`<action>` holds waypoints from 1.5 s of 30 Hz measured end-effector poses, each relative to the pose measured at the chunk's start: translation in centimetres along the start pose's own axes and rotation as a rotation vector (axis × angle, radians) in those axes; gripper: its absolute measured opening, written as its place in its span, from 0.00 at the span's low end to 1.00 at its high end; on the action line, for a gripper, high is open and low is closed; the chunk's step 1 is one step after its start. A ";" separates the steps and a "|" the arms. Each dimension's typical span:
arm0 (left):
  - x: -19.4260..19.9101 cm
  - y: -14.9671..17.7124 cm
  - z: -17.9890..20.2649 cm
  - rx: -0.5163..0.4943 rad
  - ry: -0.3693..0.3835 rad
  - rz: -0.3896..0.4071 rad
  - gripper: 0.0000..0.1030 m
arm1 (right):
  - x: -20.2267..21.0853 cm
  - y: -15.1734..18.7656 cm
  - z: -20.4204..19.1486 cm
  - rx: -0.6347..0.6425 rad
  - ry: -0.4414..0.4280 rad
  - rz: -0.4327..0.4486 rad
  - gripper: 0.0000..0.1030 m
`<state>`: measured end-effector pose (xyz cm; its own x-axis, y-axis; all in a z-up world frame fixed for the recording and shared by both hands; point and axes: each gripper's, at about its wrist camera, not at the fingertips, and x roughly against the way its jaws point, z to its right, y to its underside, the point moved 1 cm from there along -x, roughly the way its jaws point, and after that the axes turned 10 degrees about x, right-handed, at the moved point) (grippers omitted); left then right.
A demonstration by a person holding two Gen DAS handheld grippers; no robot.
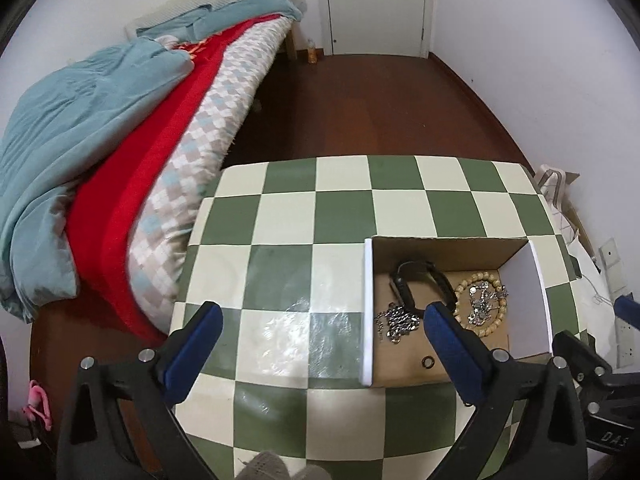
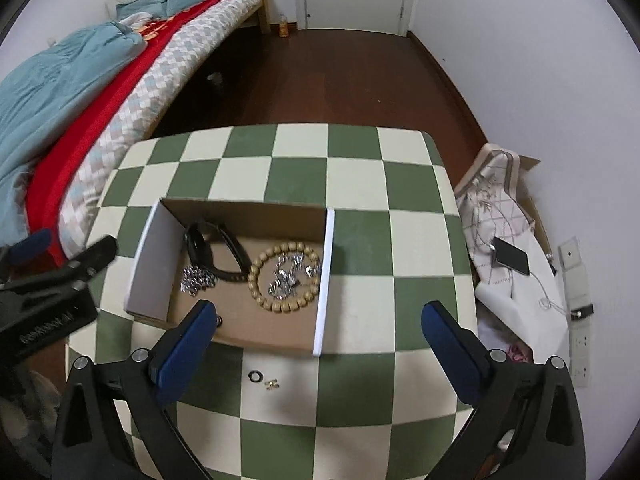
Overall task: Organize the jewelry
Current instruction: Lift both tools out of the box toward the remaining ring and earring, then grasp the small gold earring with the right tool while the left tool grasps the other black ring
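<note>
On the tabletop (image 2: 360, 240), going left to right, we first see our left gripper (image 1: 320, 344), jaws apart and empty, beside the box (image 2: 240, 212). Just ahead of our right gripper (image 2: 316, 344), also apart and empty, lie a ring (image 2: 255, 377) and a small gold piece (image 2: 271, 384), outside the box; we judge the right hand nearer.

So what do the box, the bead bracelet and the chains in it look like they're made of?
The box looks like plain brown cardboard, matte, with white-faced side flaps. The bead bracelet seems to be pale wood, dull tan round beads, though plastic is possible. The chains look like metal: silvery, glinting links.
</note>
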<state>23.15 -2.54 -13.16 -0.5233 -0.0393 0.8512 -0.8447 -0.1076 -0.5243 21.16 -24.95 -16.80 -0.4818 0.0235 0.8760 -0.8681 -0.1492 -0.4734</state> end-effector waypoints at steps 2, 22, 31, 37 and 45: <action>0.8 0.4 -0.4 0.002 -0.004 0.019 0.99 | 0.1 0.7 -0.3 -0.015 0.000 0.006 1.00; 12.7 4.8 -2.3 0.005 -0.011 0.242 0.99 | 11.9 4.8 -3.0 -0.041 0.084 0.226 1.00; 12.5 7.5 -3.5 0.037 -0.109 0.303 0.99 | 11.8 8.1 -3.3 -0.090 0.024 0.244 1.00; 8.0 9.8 -4.2 0.011 -0.251 0.262 0.99 | 5.0 11.3 -3.1 -0.125 -0.033 0.175 0.71; 3.2 11.4 -4.8 -0.011 -0.338 0.193 0.99 | -3.9 12.8 -4.3 -0.097 -0.079 0.139 0.57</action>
<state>11.36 0.84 -16.52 -0.6080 -0.3835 0.6952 -0.7361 -0.0559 -0.6746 11.40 -22.74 -26.70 -0.5907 -0.0687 0.8039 -0.8028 -0.0499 -0.5942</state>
